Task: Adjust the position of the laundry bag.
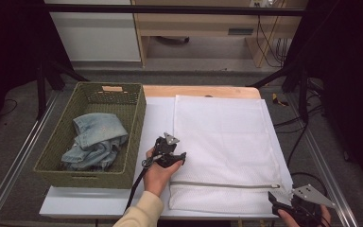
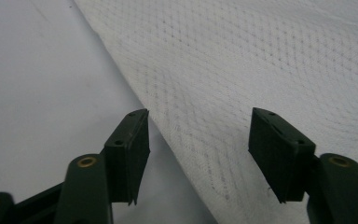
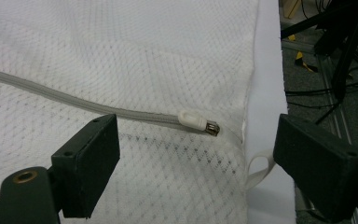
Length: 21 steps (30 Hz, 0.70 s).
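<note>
The tabletop (image 1: 156,118) is covered in white and carries everything else. Spread flat across its middle and right is a large white mesh laundry bag (image 1: 222,137), the biggest thing on it, with its far edge close to the bare wooden strip at the back. A grey zipper (image 1: 227,184) runs across the bag near the person's side, and it looks closed along its length.

At the left of the tabletop stands a woven olive-green basket (image 1: 137,123), just beside the bag's left edge. A crumpled pair of light blue jeans (image 1: 97,139) lies inside it.

The left gripper (image 1: 182,157) is held in the person's left hand (image 1: 158,175) at the bag's left edge. In the left gripper view its jaws stand apart with nothing between them, one over the bare white tabletop and the other over the mesh, so they straddle the bag's edge (image 2: 168,140).

The right gripper (image 1: 276,201) sits at the near right corner of the tabletop, beside the zipper's right end. In the right gripper view its jaws are wide apart and hold nothing.

Between those jaws, farther off, lies the white zipper pull (image 3: 196,120) with its small metal slider (image 3: 213,128), close to the bag's right edge. Just below it a small white fabric loop (image 3: 258,169) sticks out from the bag's side seam.
</note>
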Each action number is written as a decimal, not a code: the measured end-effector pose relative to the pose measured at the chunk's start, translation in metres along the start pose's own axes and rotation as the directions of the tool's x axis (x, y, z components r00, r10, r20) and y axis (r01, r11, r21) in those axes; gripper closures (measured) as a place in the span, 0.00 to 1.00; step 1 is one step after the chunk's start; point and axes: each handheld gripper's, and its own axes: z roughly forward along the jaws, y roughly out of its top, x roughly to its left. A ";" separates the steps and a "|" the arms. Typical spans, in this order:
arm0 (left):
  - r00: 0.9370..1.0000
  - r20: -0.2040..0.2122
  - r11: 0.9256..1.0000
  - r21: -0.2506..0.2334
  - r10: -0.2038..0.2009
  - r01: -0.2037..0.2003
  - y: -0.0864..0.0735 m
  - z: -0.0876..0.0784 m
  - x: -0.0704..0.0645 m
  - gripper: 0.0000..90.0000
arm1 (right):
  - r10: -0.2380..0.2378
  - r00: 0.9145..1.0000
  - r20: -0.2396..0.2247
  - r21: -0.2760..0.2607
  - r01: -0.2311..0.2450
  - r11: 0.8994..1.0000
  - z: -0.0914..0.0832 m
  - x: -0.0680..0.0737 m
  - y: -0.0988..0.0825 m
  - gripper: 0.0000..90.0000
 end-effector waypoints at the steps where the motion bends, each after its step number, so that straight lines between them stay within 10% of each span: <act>1: 1.000 -0.001 1.000 0.012 0.001 -0.001 0.000 0.001 0.000 0.48 | 0.001 1.000 0.000 0.000 -0.001 1.000 0.000 0.000 0.000 0.16; 13: 1.000 0.031 1.000 0.014 0.008 -0.008 0.000 0.006 -0.003 0.92 | 0.014 1.000 -0.026 0.023 -0.013 1.000 -0.007 -0.003 -0.007 0.43; 21: 1.000 0.029 1.000 -0.008 0.001 -0.001 0.001 0.004 -0.004 0.99 | 0.041 0.999 -0.006 0.095 -0.041 0.995 0.000 -0.009 -0.016 0.49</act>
